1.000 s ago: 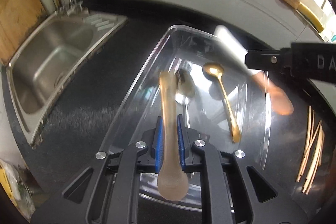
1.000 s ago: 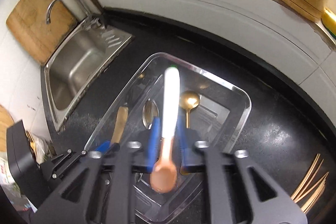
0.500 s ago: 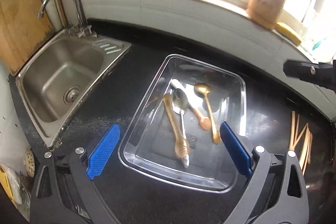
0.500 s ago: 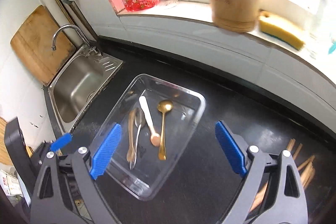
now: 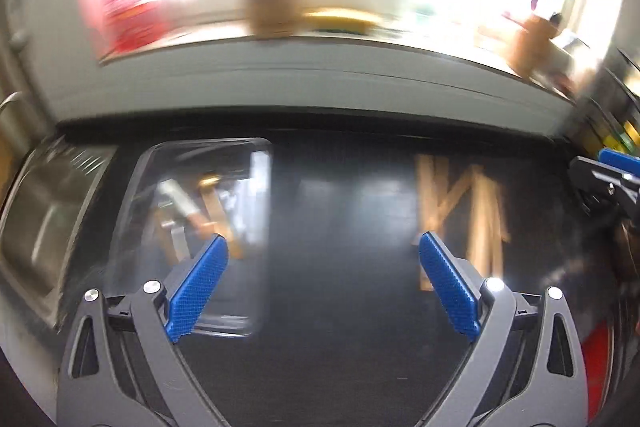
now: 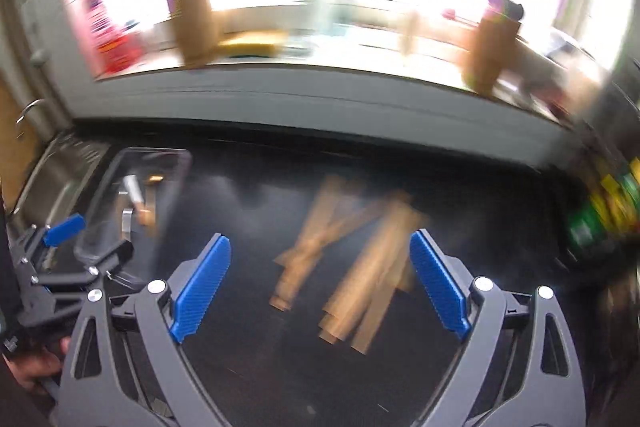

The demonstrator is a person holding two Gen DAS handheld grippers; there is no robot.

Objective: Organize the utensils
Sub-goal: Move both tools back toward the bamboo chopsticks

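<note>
Angling down over the dark counter [image 5: 340, 187], left tongs [image 5: 322, 283] apart and empty, right tongs [image 6: 320, 279] apart above blurred chopsticks [image 6: 360, 267]

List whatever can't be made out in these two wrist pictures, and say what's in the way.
- Chopsticks: right wrist view, motion blur smears them; count unreadable.
- Utensils in the clear tray: left wrist view, blur merges them; kinds uncertain.
- Windowsill items: both views, glare and blur wipe out labels.
- Sink: left wrist view, cut off by the left edge.
- Right claw: left wrist view, cropped at the right edge.
</note>
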